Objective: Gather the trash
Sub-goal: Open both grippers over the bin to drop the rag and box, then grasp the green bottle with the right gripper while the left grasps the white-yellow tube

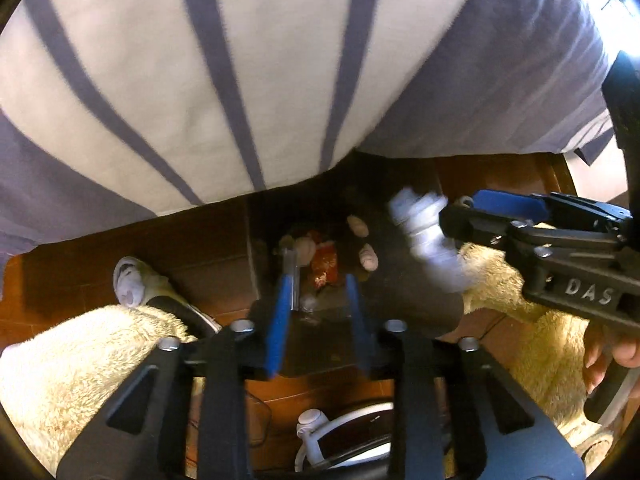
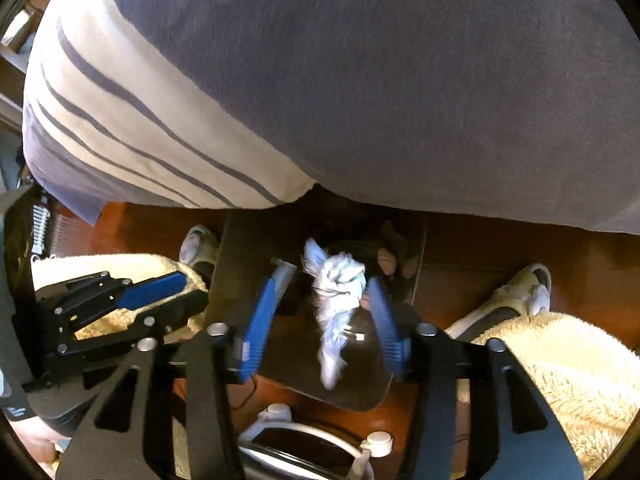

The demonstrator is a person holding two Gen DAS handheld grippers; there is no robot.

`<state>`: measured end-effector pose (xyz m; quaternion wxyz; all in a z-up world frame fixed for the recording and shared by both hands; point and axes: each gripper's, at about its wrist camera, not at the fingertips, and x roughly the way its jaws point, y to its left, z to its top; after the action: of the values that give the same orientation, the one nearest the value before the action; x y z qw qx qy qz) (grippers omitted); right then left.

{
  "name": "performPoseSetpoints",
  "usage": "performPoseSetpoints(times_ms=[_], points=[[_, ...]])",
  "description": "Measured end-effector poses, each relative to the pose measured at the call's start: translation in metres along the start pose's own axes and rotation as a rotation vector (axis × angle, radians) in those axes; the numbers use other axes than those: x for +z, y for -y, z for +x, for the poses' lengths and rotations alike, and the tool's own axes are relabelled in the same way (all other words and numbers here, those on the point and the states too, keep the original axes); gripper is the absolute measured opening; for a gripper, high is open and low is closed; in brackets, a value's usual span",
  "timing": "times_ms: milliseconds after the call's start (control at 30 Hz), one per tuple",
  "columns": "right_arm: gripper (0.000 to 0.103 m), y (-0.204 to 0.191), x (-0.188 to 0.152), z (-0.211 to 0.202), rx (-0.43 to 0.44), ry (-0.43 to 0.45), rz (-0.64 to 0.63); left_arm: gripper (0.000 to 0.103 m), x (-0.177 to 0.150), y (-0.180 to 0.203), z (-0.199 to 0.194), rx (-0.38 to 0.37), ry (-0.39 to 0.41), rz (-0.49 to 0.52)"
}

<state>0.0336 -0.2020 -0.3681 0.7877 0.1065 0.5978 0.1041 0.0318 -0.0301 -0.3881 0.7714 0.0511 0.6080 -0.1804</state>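
left wrist view: the left gripper [image 1: 316, 300] points down into a dark trash bin [image 1: 400, 304] on the reddish wood floor [image 1: 208, 248], its blue fingers [image 1: 280, 320] spread wide with nothing between them. inside the bin lie a red wrapper [image 1: 324, 266] and a few pale, rounded scraps [image 1: 368, 258]. a thin pale strip sits against the left finger's tip — what it is cannot be told. to the right, the right gripper [image 1: 460, 216] reaches in from the side, and a blurred crumpled white tissue [image 1: 424, 232] hangs at its tips over the bin's right edge; from here it cannot be told whether the tips grip it. a striped white and grey-blue bedcover [image 1: 240, 72] fills the upper half. the person's fuzzy cream trousers [image 1: 68, 356] and a white shoe [image 1: 130, 280] show at the lower left.

right wrist view: the right gripper [image 2: 328, 300] looks down at the same bin [image 2: 248, 248], its blue fingers [image 2: 260, 320] set wide apart. the tissue [image 2: 338, 300] hangs twisted between them, its bunched upper part close to the right finger and clear of the left one — contact is hard to judge through the blur. pale scraps [image 2: 386, 260] lie in the bin beyond it. the left gripper [image 2: 188, 284] shows at the left, side on, over the cream trousers [image 2: 560, 360]. another shoe [image 2: 524, 288] stands on the floor at the right.
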Motion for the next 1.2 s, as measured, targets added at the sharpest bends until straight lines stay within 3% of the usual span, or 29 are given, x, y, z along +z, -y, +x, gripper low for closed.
performPoseSetpoints(times_ms=[67, 133, 200, 267, 300, 433, 600, 833, 1067, 1200], points=[[0.054, 0.001, 0.002, -0.01, -0.021, 0.029, 0.004, 0.045, -0.001, 0.0, -0.007, 0.019, 0.018, -0.003], [0.062, 0.003, 0.003, -0.025, -0.053, 0.073, 0.002, 0.069, -0.002, -0.002, -0.018, 0.032, 0.046, -0.011], [0.084, 0.004, 0.004, -0.043, -0.093, 0.13, -0.008, 0.083, -0.002, -0.004, -0.034, 0.029, 0.084, -0.022], [0.096, 0.004, 0.004, -0.065, -0.135, 0.199, -0.009, 0.09, 0.0, -0.004, -0.052, 0.037, 0.118, -0.02], [0.097, 0.003, 0.005, -0.077, -0.147, 0.228, -0.02, 0.093, 0.001, -0.004, -0.061, 0.041, 0.136, -0.015], [0.097, -0.002, 0.012, -0.106, -0.145, 0.262, -0.056, 0.093, 0.009, 0.003, -0.108, 0.07, 0.231, 0.009], [0.097, -0.012, 0.031, -0.158, -0.135, 0.383, -0.076, 0.093, 0.03, 0.0, -0.162, 0.103, 0.356, 0.002], [0.097, -0.021, 0.088, -0.201, -0.171, 0.51, -0.134, 0.093, 0.086, -0.003, -0.204, 0.134, 0.489, 0.005], [0.097, -0.007, 0.162, -0.198, -0.213, 0.507, -0.122, 0.093, 0.152, -0.003, -0.205, 0.126, 0.523, 0.003], [0.097, -0.002, 0.201, -0.191, -0.225, 0.507, -0.106, 0.093, 0.187, -0.002, -0.189, 0.097, 0.489, -0.016]])
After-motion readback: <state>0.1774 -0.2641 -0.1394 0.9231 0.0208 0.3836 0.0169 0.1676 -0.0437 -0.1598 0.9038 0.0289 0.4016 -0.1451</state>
